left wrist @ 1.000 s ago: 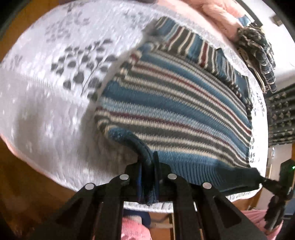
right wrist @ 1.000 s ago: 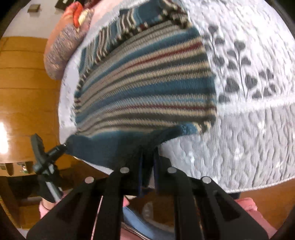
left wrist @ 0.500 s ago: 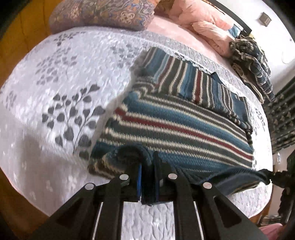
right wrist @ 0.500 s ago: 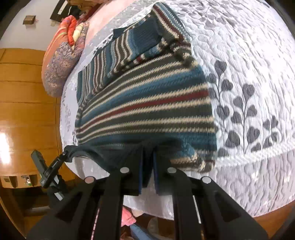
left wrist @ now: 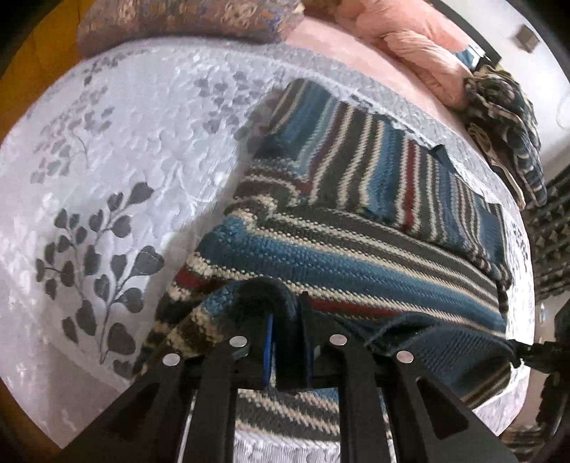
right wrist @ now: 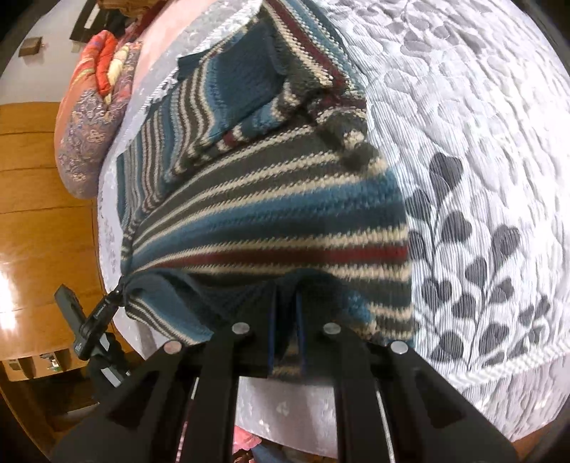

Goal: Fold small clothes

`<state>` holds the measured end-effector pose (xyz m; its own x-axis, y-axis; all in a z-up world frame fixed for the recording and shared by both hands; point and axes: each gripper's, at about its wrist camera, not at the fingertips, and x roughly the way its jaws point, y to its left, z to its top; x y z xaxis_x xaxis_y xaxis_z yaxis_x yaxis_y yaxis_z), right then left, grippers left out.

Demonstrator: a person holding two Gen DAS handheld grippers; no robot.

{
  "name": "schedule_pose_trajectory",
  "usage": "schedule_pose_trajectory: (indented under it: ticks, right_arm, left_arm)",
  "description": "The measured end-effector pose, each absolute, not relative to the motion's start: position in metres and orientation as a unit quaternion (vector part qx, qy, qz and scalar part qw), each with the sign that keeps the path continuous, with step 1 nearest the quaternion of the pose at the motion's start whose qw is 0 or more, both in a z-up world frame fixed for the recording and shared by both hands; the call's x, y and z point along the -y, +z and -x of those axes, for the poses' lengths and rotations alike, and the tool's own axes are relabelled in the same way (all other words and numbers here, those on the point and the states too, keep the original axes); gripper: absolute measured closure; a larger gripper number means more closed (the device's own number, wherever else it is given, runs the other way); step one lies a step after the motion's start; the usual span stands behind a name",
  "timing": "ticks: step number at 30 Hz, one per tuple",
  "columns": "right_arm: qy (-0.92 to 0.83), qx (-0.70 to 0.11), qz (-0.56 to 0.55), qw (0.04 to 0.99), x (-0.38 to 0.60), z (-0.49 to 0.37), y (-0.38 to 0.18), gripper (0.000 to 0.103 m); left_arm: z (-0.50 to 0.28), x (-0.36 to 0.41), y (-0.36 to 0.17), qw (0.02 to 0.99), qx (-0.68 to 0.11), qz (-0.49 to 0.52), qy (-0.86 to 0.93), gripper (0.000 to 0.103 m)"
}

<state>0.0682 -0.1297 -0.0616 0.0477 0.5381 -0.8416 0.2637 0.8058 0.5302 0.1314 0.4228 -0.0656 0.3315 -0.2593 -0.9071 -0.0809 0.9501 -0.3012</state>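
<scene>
A small striped knit sweater [left wrist: 356, 228] in blue, grey, cream and dark red lies on a white quilted bedspread [left wrist: 117, 149]. Its sleeves are folded across the chest. My left gripper [left wrist: 286, 313] is shut on the near hem at the sweater's left corner, and the hem is lifted and carried over the body. My right gripper [right wrist: 285, 302] is shut on the same hem of the sweater [right wrist: 270, 199] at the other corner. The right gripper [left wrist: 534, 352] shows at the right edge of the left wrist view, and the left gripper [right wrist: 117, 295] at the left of the right wrist view.
A patterned pillow [left wrist: 192, 21] and pink bedding [left wrist: 402, 42] lie at the head of the bed. Another folded dark patterned garment [left wrist: 506, 117] rests at the far right. A patterned cushion [right wrist: 92, 121] lies at the bedspread's [right wrist: 481, 107] left side beside the wooden floor [right wrist: 39, 220].
Both grippers have carried the sweater's bottom hem up and forward over its body toward the collar. The visible lower part of the sweater has shortened as the fold forms.
</scene>
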Motion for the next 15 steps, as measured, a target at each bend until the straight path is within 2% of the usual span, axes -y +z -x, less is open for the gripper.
schedule_pose_trajectory:
  ticks: [4,9,10,11,13,14,15]
  right_arm:
    - [0.105,-0.691,-0.294,0.652,0.13,-0.078,-0.075,0.093]
    - [0.112,-0.689,-0.314,0.644,0.139,-0.082,-0.075,0.089]
    - [0.112,-0.685,-0.311,0.649,0.141,-0.083,-0.071,0.085]
    - [0.107,-0.68,-0.307,0.658,0.144,-0.084,-0.066,0.076]
    - [0.096,-0.665,-0.302,0.676,0.154,-0.084,-0.056,0.073]
    - [0.095,-0.66,-0.301,0.682,0.158,-0.085,-0.052,0.073]
    - [0.094,-0.654,-0.297,0.689,0.162,-0.085,-0.048,0.073]
  left_arm:
    - [-0.139,-0.426,-0.075,0.792,-0.586,0.157,-0.067,0.086]
    - [-0.143,-0.447,-0.071,0.771,-0.586,0.231,-0.091,0.081]
    - [-0.143,-0.453,-0.07,0.766,-0.584,0.252,-0.095,0.08]
    - [-0.142,-0.457,-0.068,0.764,-0.581,0.265,-0.096,0.078]
    - [-0.141,-0.462,-0.062,0.77,-0.571,0.269,-0.09,0.071]
    - [-0.139,-0.466,-0.056,0.778,-0.563,0.267,-0.083,0.061]
    - [-0.138,-0.471,-0.049,0.785,-0.553,0.268,-0.079,0.059]
